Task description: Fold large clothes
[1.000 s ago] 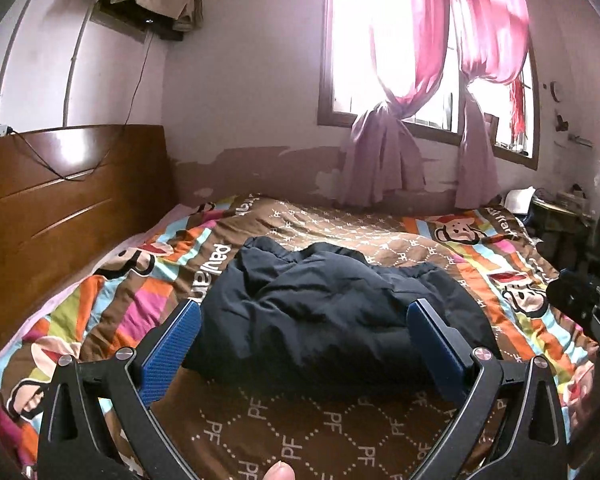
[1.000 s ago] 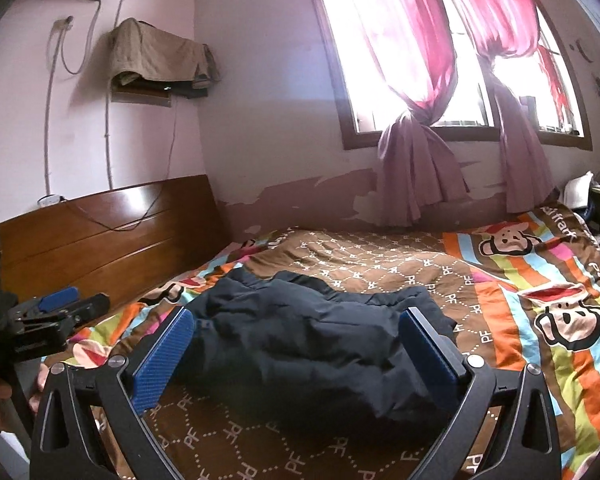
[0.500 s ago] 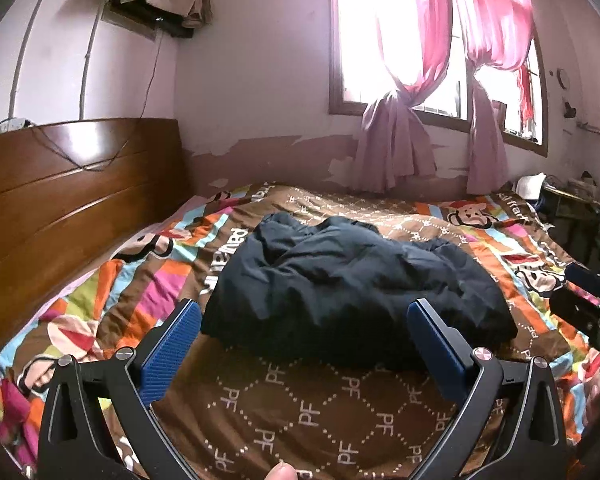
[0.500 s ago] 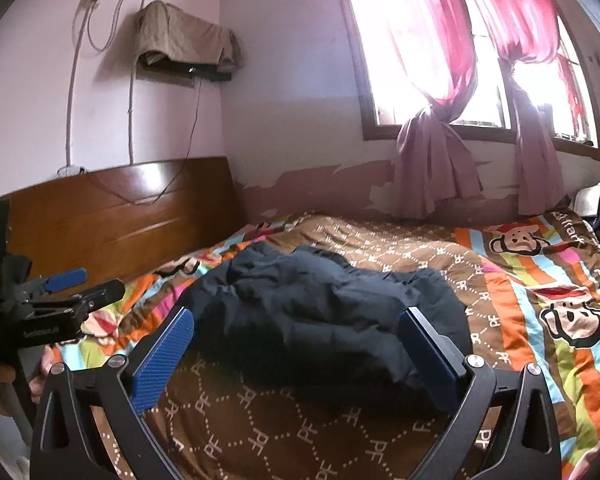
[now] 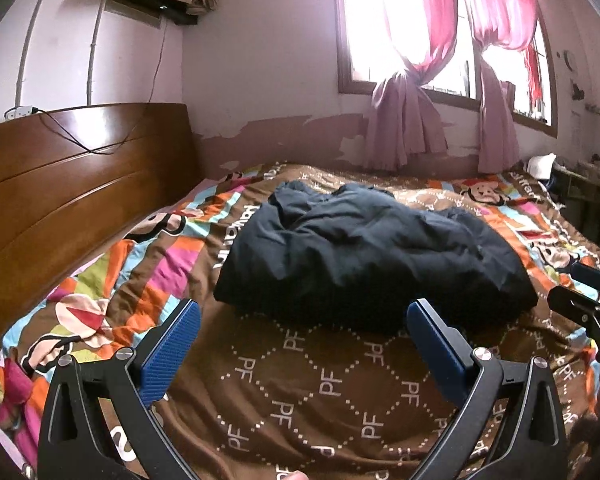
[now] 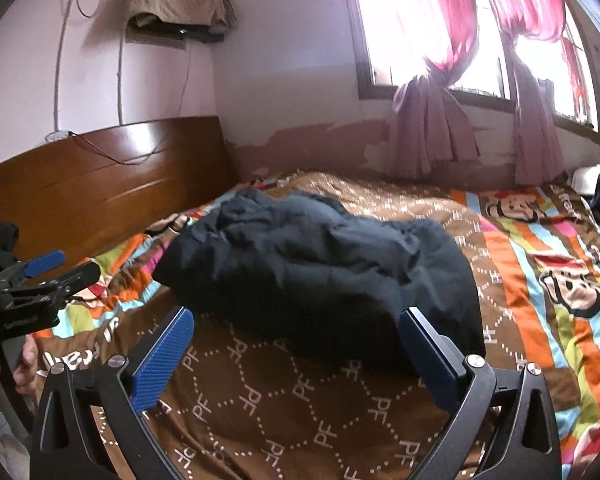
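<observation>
- The dark padded jacket (image 5: 364,256) lies in a loose heap on the middle of the bed, on the brown part of the patterned bedspread (image 5: 308,392), and it is not yet spread flat.
- The left gripper (image 5: 300,344) hangs just before the near edge of the jacket with its blue pads (image 5: 170,344) wide apart and nothing between them.
- The right gripper (image 6: 294,348) is in the same state: jaws spread, empty, its right pad close to the near hem of the jacket; I cannot tell if it touches the cloth.
- In my judgement the step in hand is the first reach, so each gripper should go to a different outer point, such as a hem corner or a shoulder, not to the middle of the heap.
- The cloth looks thick and puffy, so a deep bite on a single layer is better than a shallow pinch; otherwise it may slip out.
- After the grip, it is good to lift and pull the two points apart, so the jacket opens flat on the bedspread.
- The wooden headboard (image 5: 72,188) is on the left and the window with pink curtains (image 5: 416,80) is behind, both well apart from the work.
</observation>
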Motion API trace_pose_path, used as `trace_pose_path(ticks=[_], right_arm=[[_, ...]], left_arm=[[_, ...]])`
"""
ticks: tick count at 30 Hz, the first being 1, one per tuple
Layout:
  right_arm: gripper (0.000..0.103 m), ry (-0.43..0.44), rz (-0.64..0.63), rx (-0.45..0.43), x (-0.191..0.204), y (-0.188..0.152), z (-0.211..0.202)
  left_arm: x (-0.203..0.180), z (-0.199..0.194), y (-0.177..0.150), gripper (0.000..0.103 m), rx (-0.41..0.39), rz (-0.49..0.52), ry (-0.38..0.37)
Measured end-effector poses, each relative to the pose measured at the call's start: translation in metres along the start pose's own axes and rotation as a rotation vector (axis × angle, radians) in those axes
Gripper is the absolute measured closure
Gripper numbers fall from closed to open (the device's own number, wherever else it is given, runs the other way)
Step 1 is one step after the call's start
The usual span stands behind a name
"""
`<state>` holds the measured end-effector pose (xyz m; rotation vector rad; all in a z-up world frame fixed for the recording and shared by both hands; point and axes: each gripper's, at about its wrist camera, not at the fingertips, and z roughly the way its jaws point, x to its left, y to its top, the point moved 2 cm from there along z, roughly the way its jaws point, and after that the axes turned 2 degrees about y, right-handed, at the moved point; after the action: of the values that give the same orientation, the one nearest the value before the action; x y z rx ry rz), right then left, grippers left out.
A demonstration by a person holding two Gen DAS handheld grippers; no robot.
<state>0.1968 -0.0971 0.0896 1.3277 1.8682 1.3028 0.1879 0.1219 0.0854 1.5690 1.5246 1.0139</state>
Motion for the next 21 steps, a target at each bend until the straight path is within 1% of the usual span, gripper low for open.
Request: trace_pose_path(ticks=[2,7,14,21], right_arm=[[0.000,-0.004,0.011,0.024,-0.001,-0.004,0.005],[0.000,-0.016,0.012,0.044,-0.001,-0.008,0.010],[0.000,-0.016,0.011,0.087,0.000,-0.014,0.019],[0.000,-0.017,0.017,0.086,-0.001,-0.015,0.020]], left_arm=[[-0.001,0.004,-0.006,0.002,0.010,0.008,0.010],[0.002,0.011,-0.015,0.002,0.036,0.000,0.025],[0.004,0.013,-0.022,0.002,0.056,-0.002,0.038],[0.004,0.014,-0.022,0.002,0.058,-0.002,0.039]])
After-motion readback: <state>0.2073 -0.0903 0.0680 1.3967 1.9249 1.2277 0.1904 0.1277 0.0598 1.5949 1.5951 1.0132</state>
